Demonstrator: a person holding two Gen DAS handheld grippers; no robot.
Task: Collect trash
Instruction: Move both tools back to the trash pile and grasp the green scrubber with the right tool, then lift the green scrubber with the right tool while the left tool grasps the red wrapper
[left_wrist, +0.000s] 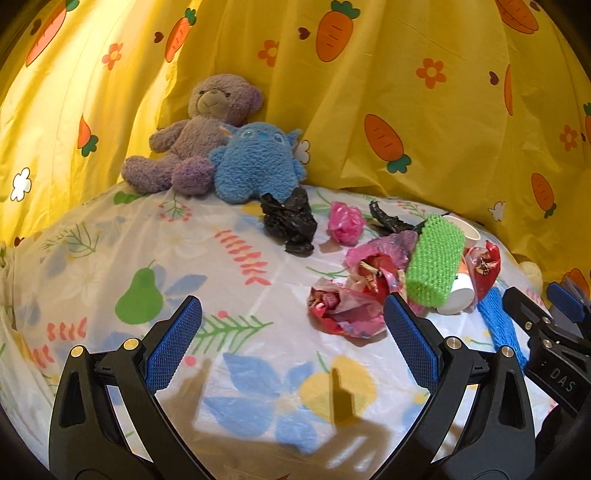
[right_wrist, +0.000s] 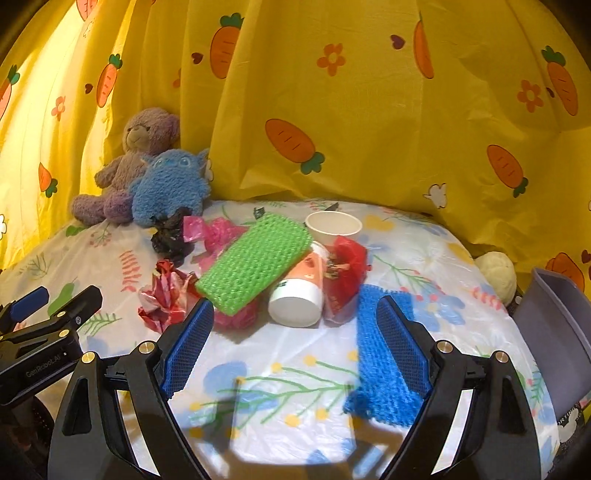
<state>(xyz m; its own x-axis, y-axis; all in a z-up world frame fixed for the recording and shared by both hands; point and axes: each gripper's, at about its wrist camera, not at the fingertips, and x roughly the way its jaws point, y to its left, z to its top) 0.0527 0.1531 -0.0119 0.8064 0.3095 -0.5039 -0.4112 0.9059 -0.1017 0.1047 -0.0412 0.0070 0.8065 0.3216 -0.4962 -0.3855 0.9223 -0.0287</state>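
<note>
The right gripper (right_wrist: 293, 341) hangs released, nearer the trash pile (right_wrist: 266, 266), which lies just ahead. The blue mesh strip (right_wrist: 376, 362) runs lengthwise beside its right finger. The left gripper (left_wrist: 293, 341), likewise released, has the pile ahead to its right.

two black grippers with blue pads

the left gripper (left_wrist: 293, 325) is showing glossy black plastic arms with triangular cut-outs, brass-coloured round screws at the joints, and blue fingertips (left_wrist: 173, 347) with a fine mesh texture. the right gripper (right_wrist: 295, 328) is wearing the same black frame, brass screws and blue textured pads (right_wrist: 402, 347); white lettering is showing on each body's side.
</note>
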